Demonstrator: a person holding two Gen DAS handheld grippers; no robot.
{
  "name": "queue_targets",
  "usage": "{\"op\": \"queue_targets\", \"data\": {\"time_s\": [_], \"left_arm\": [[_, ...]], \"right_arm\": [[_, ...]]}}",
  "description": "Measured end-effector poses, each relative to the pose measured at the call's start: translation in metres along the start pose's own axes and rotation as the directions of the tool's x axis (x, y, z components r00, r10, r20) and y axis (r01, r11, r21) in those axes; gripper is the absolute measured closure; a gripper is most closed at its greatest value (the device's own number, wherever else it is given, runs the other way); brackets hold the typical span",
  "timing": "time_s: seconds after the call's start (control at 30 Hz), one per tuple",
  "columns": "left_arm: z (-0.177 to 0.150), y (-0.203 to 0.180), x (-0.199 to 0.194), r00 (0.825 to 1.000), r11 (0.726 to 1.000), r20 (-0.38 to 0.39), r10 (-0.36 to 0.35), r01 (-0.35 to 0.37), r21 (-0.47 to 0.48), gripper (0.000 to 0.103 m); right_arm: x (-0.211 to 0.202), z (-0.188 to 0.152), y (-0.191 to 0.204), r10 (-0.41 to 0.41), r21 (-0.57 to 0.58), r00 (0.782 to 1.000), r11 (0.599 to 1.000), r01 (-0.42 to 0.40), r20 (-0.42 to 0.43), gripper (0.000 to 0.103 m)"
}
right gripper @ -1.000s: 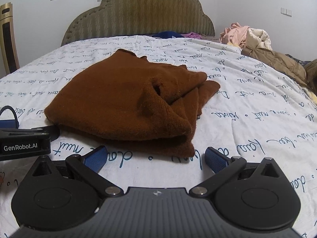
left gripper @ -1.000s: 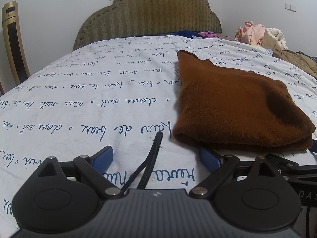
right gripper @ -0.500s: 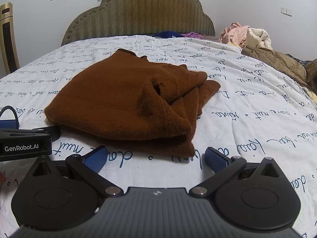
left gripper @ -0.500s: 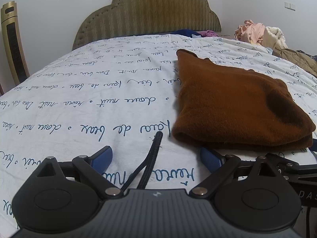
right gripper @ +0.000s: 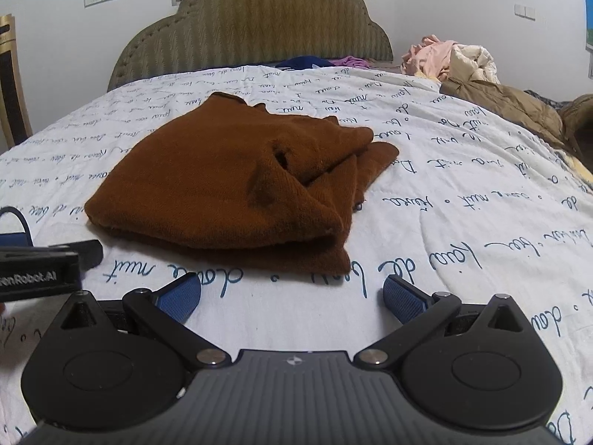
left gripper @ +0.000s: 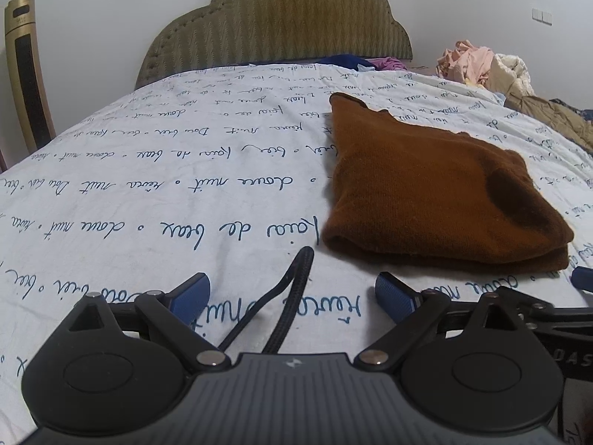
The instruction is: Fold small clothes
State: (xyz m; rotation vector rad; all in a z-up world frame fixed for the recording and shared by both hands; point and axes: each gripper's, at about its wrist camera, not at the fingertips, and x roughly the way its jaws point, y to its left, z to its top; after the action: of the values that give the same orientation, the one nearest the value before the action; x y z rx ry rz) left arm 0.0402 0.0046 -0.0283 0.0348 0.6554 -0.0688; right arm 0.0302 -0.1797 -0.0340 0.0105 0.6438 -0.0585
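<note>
A brown knit garment (left gripper: 418, 185) lies folded in layers on the white bed sheet with blue script (left gripper: 148, 193). It also shows in the right wrist view (right gripper: 229, 185), with a loose flap at its right side. My left gripper (left gripper: 292, 296) is open and empty, low over the sheet just in front of and left of the garment's near edge. A black cord (left gripper: 289, 296) runs between its fingers. My right gripper (right gripper: 291, 298) is open and empty, just in front of the garment's near right corner. The two grippers are side by side.
A padded olive headboard (left gripper: 274, 26) stands at the far end. A pile of pink, cream and tan clothes (right gripper: 467, 66) lies at the bed's right side. Blue and purple cloth (right gripper: 315, 62) lies by the headboard. A gold fan tower (left gripper: 26, 74) stands left.
Both grippers have stayed open and nearly still. The garment has not moved.
</note>
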Motion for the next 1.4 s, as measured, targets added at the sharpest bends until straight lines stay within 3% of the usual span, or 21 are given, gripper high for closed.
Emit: {"op": "queue_targets", "data": {"time_s": [0.2,1.03,1.4], "left_arm": [[-0.001,-0.004,0.005,1.0,1.0,-0.016,0.002,-0.002,0.027,0.0],[-0.001,-0.004,0.005,1.0,0.999,-0.015,0.004,-0.003,0.032,0.0],[0.001,0.001,-0.014,0.998,1.0,-0.055,-0.016,0.017,0.019,0.0]], "right_arm": [[0.003,0.0,0.005,-0.018,-0.027,1.0,0.999,0.018,0.0,0.0],[0.002,0.0,-0.001,0.003,0.005,1.0,1.0,-0.003,0.008,0.0],[-0.022,0.002,-0.005,0.027,0.049,1.0,0.998,-0.027,0.013,0.0]]}}
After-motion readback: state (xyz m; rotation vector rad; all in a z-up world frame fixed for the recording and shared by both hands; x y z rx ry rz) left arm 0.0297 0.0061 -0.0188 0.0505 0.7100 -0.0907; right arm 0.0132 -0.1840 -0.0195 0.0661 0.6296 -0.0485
